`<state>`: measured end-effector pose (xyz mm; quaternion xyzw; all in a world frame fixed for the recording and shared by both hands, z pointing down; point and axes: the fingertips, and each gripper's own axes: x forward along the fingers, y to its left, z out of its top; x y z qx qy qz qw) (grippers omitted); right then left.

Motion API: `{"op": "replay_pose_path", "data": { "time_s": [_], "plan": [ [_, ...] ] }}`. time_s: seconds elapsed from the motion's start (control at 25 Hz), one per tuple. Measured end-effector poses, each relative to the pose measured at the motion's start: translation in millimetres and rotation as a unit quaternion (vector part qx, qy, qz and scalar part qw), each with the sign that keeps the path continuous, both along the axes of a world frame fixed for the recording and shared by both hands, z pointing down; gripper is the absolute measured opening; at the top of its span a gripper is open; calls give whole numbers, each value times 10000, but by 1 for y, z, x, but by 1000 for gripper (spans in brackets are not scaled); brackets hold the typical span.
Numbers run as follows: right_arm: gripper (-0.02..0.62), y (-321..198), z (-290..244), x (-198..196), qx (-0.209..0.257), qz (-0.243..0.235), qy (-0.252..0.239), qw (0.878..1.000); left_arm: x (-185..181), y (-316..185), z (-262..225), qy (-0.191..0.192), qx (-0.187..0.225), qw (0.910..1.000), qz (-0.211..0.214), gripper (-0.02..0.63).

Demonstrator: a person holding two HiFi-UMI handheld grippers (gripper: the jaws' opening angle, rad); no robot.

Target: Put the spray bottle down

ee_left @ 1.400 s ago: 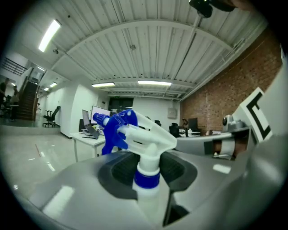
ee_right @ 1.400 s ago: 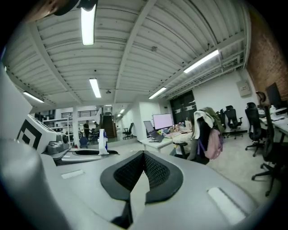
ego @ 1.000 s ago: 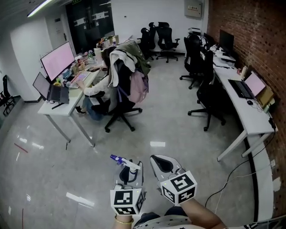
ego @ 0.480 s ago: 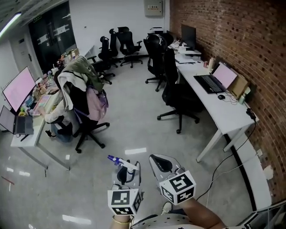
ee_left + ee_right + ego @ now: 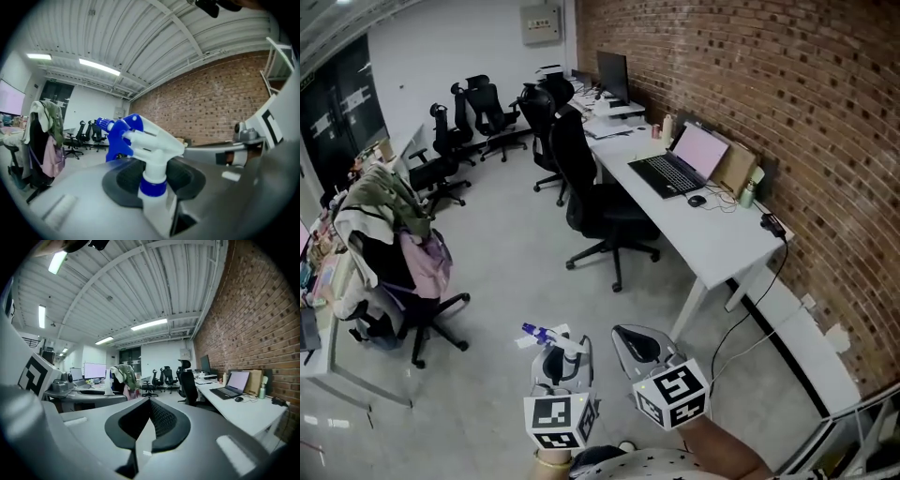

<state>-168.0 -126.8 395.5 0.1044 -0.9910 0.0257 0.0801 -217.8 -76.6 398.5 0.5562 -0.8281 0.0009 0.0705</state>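
A white spray bottle [image 5: 565, 349] with a blue trigger head and nozzle stands upright between the pads of my left gripper [image 5: 566, 360], which is shut on its neck. In the left gripper view the spray bottle [image 5: 151, 148] fills the middle, its blue nozzle pointing left, with the left gripper [image 5: 154, 183] closed round it. My right gripper [image 5: 639, 345] is held just to the right of it, level, jaws shut with nothing between them. The right gripper view shows the right gripper [image 5: 149, 423] with its black pads meeting. Both are carried above the floor.
A long white desk [image 5: 724, 246] runs along the brick wall at the right, bearing an open laptop [image 5: 680, 161], a mouse and a bottle. Black office chairs [image 5: 598, 202] stand beside it. A chair draped with clothes [image 5: 394, 234] is at the left. Cables hang under the desk.
The whole view has swung round: the desks with monitors slid off to the left, and the brick wall and long white desk came in. Both grippers keep their pose, bottle still held.
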Motion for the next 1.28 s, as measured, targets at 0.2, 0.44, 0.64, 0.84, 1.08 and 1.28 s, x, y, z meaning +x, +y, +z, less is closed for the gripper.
{"op": "replay_pose_path", "data": {
  "time_s": [0.2, 0.44, 0.64, 0.84, 1.08, 1.28],
  "plan": [
    [-2, -59, 4, 37, -123, 674, -24, 9976, 35, -67, 0, 16, -63, 9974, 720, 130],
    [-2, -125, 16, 81, -147, 1459, 0, 9892, 75, -146, 12, -43, -170, 9878, 1547, 130],
    [-2, -194, 25, 104, -228, 2008, 91, 9793, 95, -222, 19, 11, -200, 9772, 2112, 130],
    [-2, -273, 29, 117, -186, 2437, 208, 9694, 108, -311, 23, 66, -193, 9655, 2597, 130],
    [-2, -373, 25, 122, -72, 2825, 200, 9590, 120, -414, 13, -56, 4, 9533, 3020, 130],
    [-2, -448, 34, 125, -93, 3077, 304, 9510, 123, -497, 15, -126, 84, 9439, 3299, 130]
  ]
}}
